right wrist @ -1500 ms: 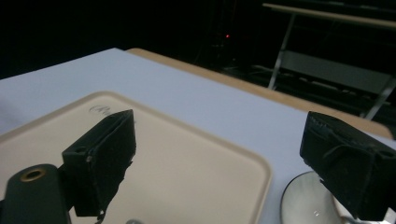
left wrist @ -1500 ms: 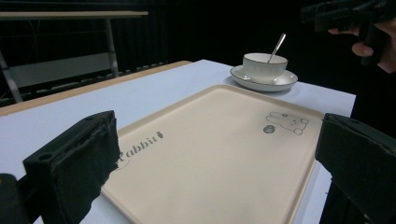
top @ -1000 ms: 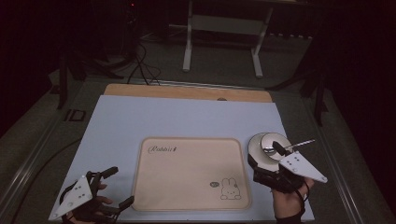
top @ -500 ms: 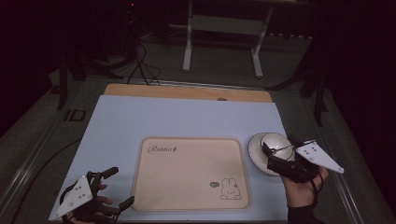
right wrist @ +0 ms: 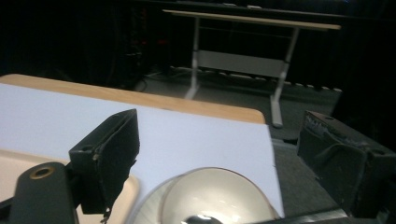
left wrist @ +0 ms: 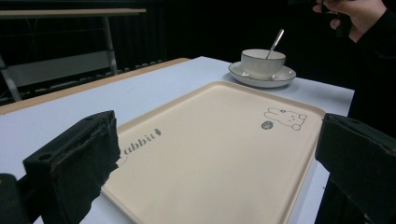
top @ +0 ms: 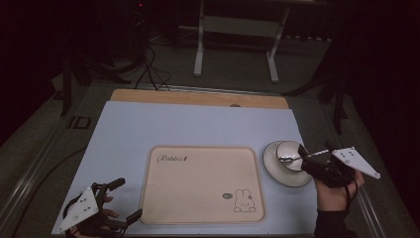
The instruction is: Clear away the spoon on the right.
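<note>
Cup: your cup (top: 290, 151) sits upright on its saucer, near the table's right edge, about midway between its near and far edges; the left gripper view shows it (left wrist: 263, 62) white with a thin dark rim.
Spoon: the spoon (left wrist: 275, 43) stands in the cup, its handle leaning up and out over the rim.
Saucer: the saucer (top: 277, 171) lies flat on the pale blue table cover, just beside the tray's right edge, not touching it as far as you can see from above.
Right gripper: your right gripper (top: 306, 159) hangs over the saucer's right side, jaws spread wide and holding nothing; in its own view the cup (right wrist: 215, 196) lies below and between the two jaws.
Tray: the cream tray (top: 198, 198), with its printed rabbit (top: 243, 202) at the near right corner, lies in the near middle of the table with nothing on it.
Left gripper: your left gripper (top: 127, 199) waits at the table's near left corner, just off the tray's near left corner, jaws wide apart and holding nothing.
Table: the table (top: 198, 124) has a bare wooden strip along its far edge.
</note>
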The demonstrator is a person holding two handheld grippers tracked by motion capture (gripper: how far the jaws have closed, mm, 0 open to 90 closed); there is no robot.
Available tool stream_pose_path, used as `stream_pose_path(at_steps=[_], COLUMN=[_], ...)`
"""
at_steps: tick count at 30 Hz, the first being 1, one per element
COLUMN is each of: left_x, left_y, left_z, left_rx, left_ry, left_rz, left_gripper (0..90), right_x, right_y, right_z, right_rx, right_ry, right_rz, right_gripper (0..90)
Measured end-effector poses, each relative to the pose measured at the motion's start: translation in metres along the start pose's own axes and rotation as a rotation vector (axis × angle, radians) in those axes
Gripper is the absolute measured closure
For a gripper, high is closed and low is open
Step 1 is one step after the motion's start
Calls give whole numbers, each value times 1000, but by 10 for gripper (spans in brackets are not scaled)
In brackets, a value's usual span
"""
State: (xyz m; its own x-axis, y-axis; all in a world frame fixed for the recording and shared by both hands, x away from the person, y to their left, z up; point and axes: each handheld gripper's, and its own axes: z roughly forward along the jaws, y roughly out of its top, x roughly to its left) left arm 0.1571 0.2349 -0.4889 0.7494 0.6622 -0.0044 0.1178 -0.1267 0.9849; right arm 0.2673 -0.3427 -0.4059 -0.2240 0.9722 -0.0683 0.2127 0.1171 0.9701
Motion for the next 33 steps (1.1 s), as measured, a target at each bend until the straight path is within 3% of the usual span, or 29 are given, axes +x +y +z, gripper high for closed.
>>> stream_pose_path(at_steps=[13, 27, 33], left_x=[-2, -3, -3], left_y=[0, 0, 0], left_z=[1, 2, 2], left_rx=[2, 6, 10], left_ry=[-6, -7, -6], left_rz=[5, 10, 11], left_gripper=[0, 0, 0], right_x=[-39, -62, -73], right_y=[-22, -49, -58], right_z=[6, 19, 30], right_rx=[69, 141, 168], right_ry=[-99, -127, -114], right_rz=[74, 151, 201], right_gripper=[188, 189, 215])
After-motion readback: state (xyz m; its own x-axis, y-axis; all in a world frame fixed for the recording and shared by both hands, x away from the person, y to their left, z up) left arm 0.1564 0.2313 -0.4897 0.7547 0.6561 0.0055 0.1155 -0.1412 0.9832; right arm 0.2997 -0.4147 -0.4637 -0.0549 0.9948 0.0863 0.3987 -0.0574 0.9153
